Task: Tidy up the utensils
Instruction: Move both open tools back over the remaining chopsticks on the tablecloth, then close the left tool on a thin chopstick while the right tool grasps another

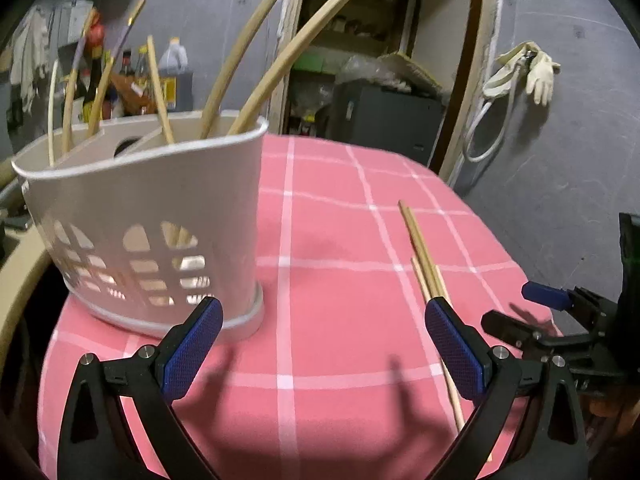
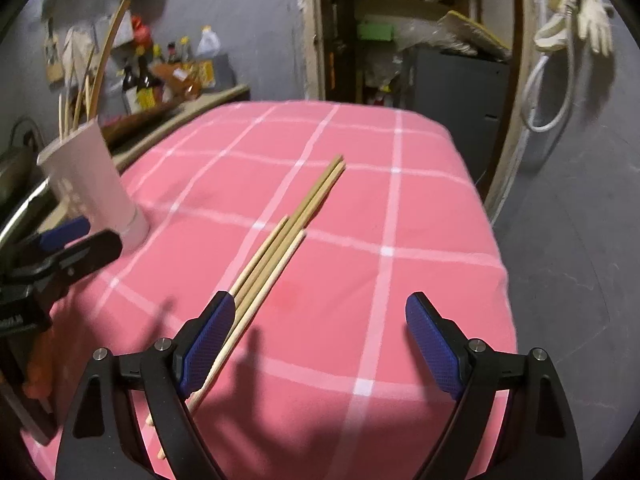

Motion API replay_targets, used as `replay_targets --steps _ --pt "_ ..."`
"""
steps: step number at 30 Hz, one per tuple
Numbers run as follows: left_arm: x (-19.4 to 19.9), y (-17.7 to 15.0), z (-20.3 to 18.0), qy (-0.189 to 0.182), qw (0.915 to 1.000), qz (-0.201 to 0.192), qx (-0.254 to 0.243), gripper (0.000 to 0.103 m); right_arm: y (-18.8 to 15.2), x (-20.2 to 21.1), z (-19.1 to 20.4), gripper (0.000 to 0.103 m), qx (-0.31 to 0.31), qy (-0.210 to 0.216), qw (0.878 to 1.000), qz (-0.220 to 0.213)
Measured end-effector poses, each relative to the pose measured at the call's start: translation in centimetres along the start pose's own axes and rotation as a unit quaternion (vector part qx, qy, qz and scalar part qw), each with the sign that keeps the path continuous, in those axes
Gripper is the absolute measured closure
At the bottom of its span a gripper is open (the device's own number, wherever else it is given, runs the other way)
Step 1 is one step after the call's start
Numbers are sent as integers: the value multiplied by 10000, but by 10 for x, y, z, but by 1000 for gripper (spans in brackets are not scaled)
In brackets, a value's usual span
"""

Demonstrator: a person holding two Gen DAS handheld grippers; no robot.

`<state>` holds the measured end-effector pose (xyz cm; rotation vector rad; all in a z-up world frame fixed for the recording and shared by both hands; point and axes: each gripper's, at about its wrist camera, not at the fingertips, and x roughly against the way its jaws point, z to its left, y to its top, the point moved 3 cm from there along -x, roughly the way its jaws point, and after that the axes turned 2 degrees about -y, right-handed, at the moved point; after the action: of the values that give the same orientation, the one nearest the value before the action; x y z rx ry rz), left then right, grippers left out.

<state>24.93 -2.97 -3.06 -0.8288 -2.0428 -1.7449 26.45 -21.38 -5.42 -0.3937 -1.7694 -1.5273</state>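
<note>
Wooden chopsticks (image 2: 296, 236) lie beside white holder (image 1: 152, 216).

Desk covered by a pink cloth with white check lines

A white slotted utensil holder (image 1: 160, 240) (with sticks standing in it) is set on the desk (image 1: 328, 220) at its left, and four loose wooden chopsticks (image 2: 288, 240) are laid together, well apart from it, at the right.

No text, brand or number can be read anywhere. The bottles (image 2: 148, 88) on the far shelf carry yellow labels, but their print is too small and blurred.
</note>
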Motion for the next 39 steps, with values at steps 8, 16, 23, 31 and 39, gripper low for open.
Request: replay_targets --steps 8,16,23,31,39 --pt "1 1 5 -31 9997 199 110 4 -5 -14 9 16 261 -92 9986 443" --pt "-1 0 3 -83 9996 256 44 4 -8 -12 15 16 374 -99 9976 571" --pt "-3 -1 1 -168 9993 333 13 4 -14 -8 17 16 475 -209 9963 679" --pt "-9 -3 -12 -479 9968 608 -184 5 -19 -5 13 29 608 -221 9953 725" --pt "-30 -9 -34 -804 9868 1266 -612 25 -28 6 -2 64 627 73 9955 706"
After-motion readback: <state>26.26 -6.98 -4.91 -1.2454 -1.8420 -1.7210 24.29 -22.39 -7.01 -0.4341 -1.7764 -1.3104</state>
